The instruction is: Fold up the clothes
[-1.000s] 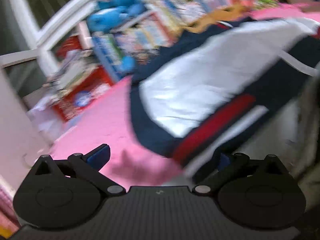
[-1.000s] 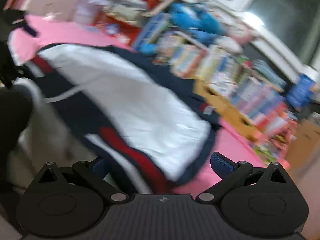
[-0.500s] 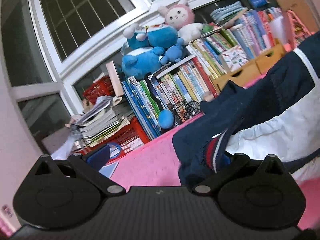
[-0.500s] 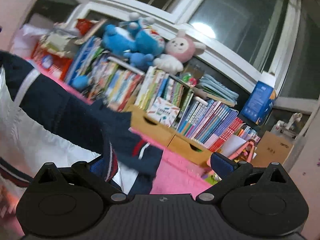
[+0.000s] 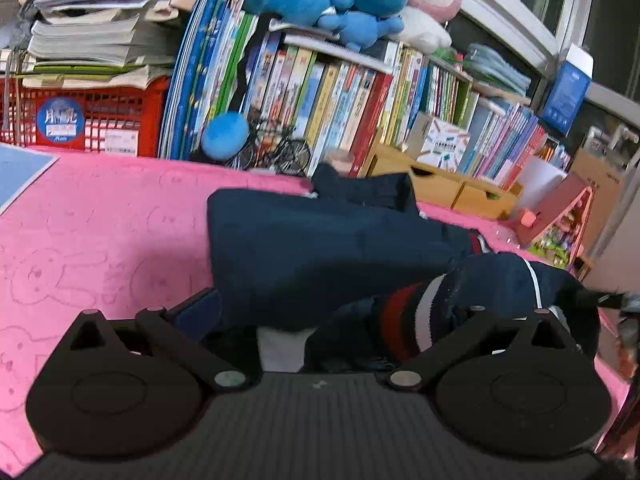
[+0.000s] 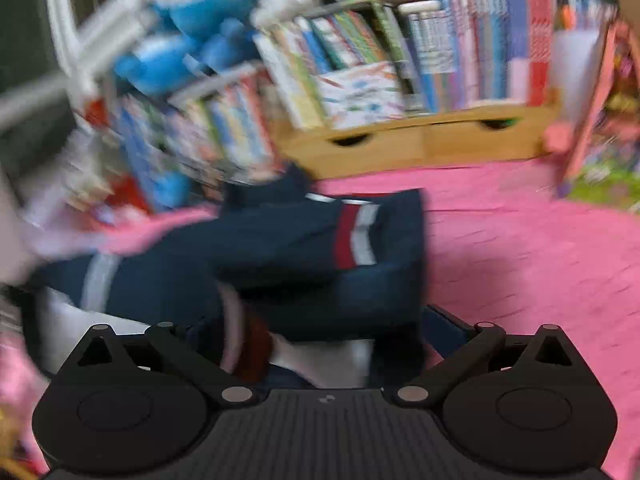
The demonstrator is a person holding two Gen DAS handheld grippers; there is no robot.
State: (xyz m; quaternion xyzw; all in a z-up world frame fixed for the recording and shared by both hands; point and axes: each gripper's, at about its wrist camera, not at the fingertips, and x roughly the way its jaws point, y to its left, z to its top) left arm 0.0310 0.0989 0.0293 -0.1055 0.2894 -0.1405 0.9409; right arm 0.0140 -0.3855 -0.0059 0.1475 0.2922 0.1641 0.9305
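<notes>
Here the navy jacket (image 5: pixel 320 248) lies bunched on the pink bedspread (image 5: pixel 100 232), its far part doubled over toward the row of books (image 5: pixel 340 92), so the red and white stripe (image 6: pixel 356 236) faces up. The left gripper (image 5: pixel 320 316) sits low at the near hem with its jaws spread wide, cloth lying between them, not pinched. The right gripper (image 6: pixel 320 344), blurred, likewise stands apart over the hem. Both hug the near edge, I judge, because that is where a fold is laid down or taken up.
</notes>
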